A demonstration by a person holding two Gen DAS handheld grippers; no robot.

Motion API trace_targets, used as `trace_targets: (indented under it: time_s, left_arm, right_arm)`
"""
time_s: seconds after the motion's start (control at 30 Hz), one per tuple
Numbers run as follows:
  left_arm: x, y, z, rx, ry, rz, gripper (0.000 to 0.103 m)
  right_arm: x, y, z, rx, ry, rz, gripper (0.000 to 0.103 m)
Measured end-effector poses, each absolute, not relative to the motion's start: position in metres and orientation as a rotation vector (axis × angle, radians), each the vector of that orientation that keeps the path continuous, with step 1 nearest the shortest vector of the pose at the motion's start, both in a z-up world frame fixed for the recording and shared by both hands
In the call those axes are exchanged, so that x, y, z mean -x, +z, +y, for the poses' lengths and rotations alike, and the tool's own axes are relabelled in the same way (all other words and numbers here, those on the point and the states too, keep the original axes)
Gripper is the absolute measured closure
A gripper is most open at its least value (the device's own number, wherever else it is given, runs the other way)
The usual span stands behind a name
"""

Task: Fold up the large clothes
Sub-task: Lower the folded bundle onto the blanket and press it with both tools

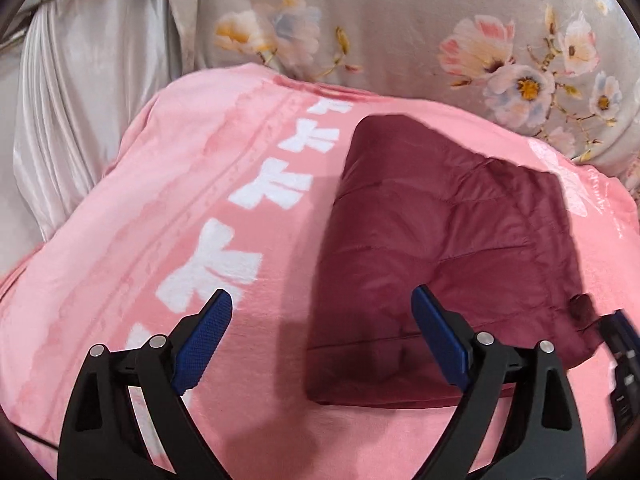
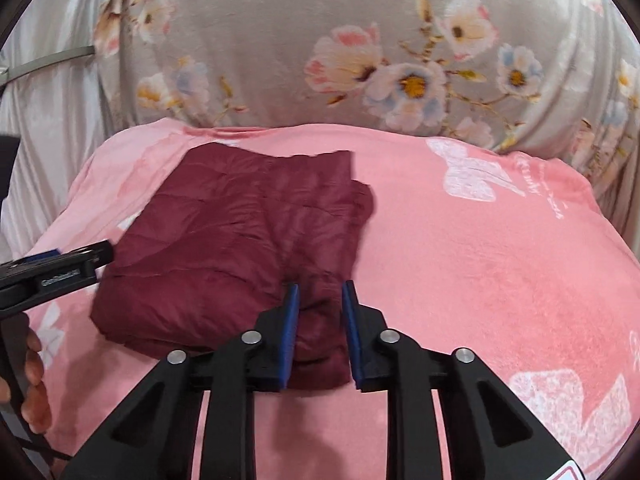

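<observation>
A dark red quilted jacket [image 2: 240, 240] lies folded into a thick rectangle on a pink blanket [image 2: 480, 280]; it also shows in the left wrist view [image 1: 440, 248]. My left gripper [image 1: 322, 304] is open and empty, above the blanket just left of the jacket's near left edge; it shows from the side in the right wrist view [image 2: 100, 252]. My right gripper [image 2: 320, 292] is narrowly closed, its blue pads [image 2: 291, 320] pinching a bunched fold at the jacket's near right corner.
A grey floral quilt [image 2: 360, 60] is heaped behind the pink blanket [image 1: 140, 240]. Pale satin fabric [image 1: 88, 100] hangs at the left. A bare hand [image 2: 34, 380] holds the left gripper's handle.
</observation>
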State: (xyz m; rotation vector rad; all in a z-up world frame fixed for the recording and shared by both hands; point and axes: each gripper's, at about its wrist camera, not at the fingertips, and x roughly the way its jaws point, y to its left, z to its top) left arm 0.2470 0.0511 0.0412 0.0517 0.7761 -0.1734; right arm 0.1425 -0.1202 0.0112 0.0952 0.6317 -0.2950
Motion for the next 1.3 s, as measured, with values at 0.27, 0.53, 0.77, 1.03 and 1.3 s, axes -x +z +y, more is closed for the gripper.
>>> trace_targets:
  time_s: [0.27, 0.53, 0.77, 1.03, 1.3]
  left_arm:
    - [-0.257, 0.016, 0.022, -0.104, -0.153, 0.867, 0.015]
    - [-0.257, -0.003, 0.012, -0.111, -0.165, 0.866, 0.014]
    - [-0.260, -0.016, 0.011, -0.086, -0.177, 0.865, 0.013]
    - [-0.259, -0.026, 0.008, -0.077, -0.183, 0.837, 0.013]
    - [-0.260, -0.028, 0.011, -0.062, -0.195, 0.838, 0.013]
  right_arm:
    - [-0.167, -0.028, -0.131, -0.139, -0.330, 0.771, 0.100]
    - [-0.173, -0.051, -0.133, -0.141, -0.344, 0.802, 0.100]
    - [-0.173, -0.055, -0.133, -0.146, -0.340, 0.809, 0.100]
    - [-0.175, -0.056, -0.131, -0.123, -0.347, 0.815, 0.100]
    - [-0.177, -0.057, -0.128, -0.104, -0.357, 0.819, 0.099]
